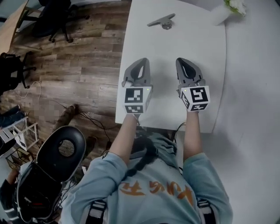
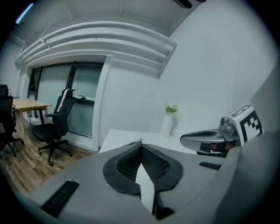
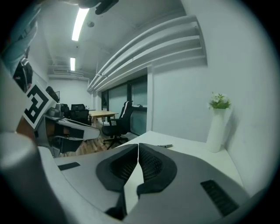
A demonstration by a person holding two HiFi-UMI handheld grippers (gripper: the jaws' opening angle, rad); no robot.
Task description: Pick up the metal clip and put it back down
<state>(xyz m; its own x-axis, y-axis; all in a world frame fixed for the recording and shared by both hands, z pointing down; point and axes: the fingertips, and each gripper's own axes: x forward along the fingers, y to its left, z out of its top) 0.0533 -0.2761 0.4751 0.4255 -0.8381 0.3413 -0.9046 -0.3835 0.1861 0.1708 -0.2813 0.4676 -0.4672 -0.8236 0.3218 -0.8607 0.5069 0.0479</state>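
The metal clip [image 1: 162, 20] lies flat on the white table [image 1: 210, 78] near its far end; in the right gripper view the clip [image 3: 165, 146] shows as a thin dark sliver beyond the jaws. My left gripper [image 1: 141, 62] hovers over the near half of the table, jaw tips touching, nothing between them. My right gripper [image 1: 184, 61] sits beside it to the right, also shut and empty. Both point toward the far end, well short of the clip. In the left gripper view my left gripper [image 2: 141, 145] is shut, and in the right gripper view so is my right gripper [image 3: 138, 145].
A white vase with green sprigs [image 1: 223, 12] stands at the table's far right corner, seen also as the vase [image 3: 215, 130] against the wall. Wooden floor [image 1: 78, 65] lies left of the table, with black office chairs [image 1: 54, 17] and a round stool [image 1: 63, 148] nearby.
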